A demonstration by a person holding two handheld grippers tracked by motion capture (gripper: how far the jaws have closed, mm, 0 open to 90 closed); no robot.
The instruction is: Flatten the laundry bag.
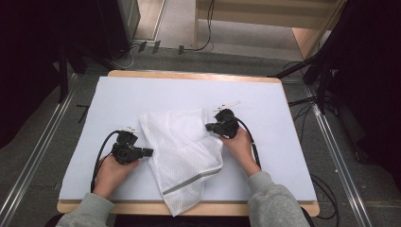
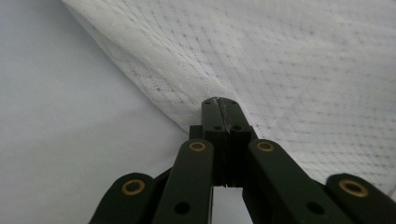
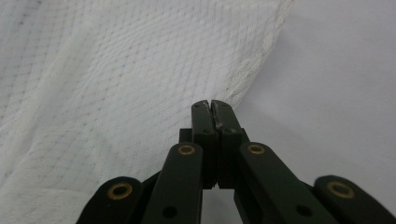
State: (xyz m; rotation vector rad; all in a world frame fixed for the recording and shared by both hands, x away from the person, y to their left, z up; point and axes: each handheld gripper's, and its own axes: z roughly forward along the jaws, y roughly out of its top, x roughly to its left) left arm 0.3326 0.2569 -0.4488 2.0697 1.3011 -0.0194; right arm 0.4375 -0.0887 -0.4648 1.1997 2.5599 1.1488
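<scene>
A white mesh cloth [image 1: 184,146] with a grey stripe near its lower hem lies rumpled in the middle of the white-covered table [image 1: 265,99], its bottom corner hanging over the front edge. My left gripper [image 1: 150,152] is at the cloth's left edge. In the left gripper view its jaws stand closed together, pinching the rim of the mesh [image 2: 280,60] at the tips of the left gripper [image 2: 219,100]. My right gripper [image 1: 208,126] is at the cloth's right edge, and the right gripper [image 3: 211,102] is likewise shut on the hem of the mesh [image 3: 116,93].
The white cover stretches bare to the left, right and back of the cloth. The wooden table rim [image 1: 189,74] runs along the back. Cables [image 1: 326,189] and metal rails [image 1: 33,156] lie on the grey floor at both sides.
</scene>
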